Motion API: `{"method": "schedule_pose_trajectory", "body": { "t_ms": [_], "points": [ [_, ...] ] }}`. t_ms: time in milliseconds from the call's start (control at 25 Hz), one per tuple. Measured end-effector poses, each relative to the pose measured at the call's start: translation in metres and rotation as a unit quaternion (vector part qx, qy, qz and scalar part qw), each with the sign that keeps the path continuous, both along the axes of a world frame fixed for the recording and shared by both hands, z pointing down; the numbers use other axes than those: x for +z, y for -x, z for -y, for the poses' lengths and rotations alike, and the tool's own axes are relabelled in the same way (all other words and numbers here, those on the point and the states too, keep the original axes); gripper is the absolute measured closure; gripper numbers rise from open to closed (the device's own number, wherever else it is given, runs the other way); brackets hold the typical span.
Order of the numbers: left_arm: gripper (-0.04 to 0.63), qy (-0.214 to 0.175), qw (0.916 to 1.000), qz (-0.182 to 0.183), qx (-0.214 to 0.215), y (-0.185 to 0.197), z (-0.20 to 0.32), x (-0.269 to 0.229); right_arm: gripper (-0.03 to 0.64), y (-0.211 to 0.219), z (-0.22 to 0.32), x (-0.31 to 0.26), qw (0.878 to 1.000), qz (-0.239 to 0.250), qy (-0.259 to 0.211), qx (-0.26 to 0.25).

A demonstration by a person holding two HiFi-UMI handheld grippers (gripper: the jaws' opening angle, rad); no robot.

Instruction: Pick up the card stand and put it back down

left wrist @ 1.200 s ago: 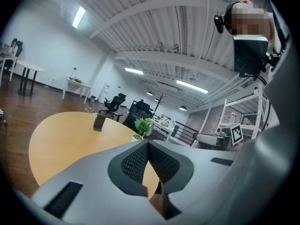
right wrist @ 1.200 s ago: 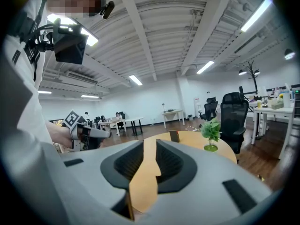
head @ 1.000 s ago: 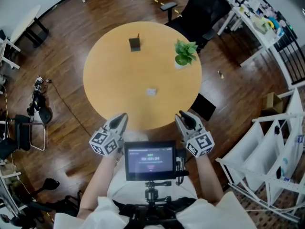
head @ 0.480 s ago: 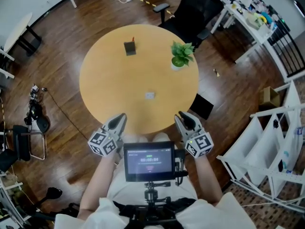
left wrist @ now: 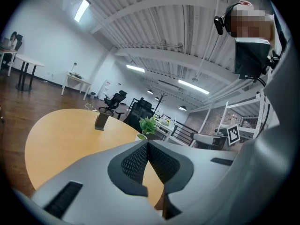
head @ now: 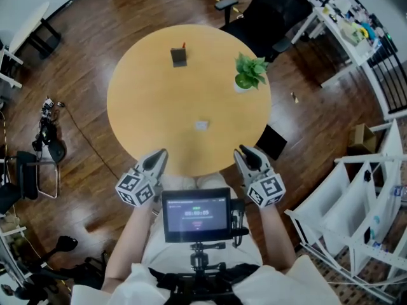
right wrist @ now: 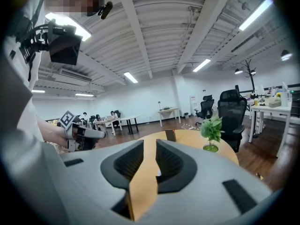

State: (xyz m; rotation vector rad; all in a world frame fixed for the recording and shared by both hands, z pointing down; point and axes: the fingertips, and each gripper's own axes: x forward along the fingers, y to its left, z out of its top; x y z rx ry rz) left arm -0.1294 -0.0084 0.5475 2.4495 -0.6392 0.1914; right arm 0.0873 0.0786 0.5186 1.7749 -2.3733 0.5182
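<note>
I am hovering both tongs at the near edge of the table: left tongs pinched together on nothing, right tongs parted, empty. The card stand is sitting upright at the far side, probably light, stiff and tippy; I'm favouring its two side edges.

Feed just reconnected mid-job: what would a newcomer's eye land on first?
The round wooden table dominates the head view, with a dark card stand at its far side and a potted plant toward its right edge. The left claw and right claw hover at its near edge, holding nothing.
</note>
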Motion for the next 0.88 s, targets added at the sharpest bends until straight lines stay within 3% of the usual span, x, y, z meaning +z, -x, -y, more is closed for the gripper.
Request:
{"method": "schedule_pose_trajectory", "body": {
  "t_ms": [880],
  "points": [
    [0.601,-0.008,0.9957,0.025,-0.089,-0.044,0.038,-0.028,0.523,-0.04,0.085,0.017,0.991,0.016,0.021,-0.129]
  ]
}}
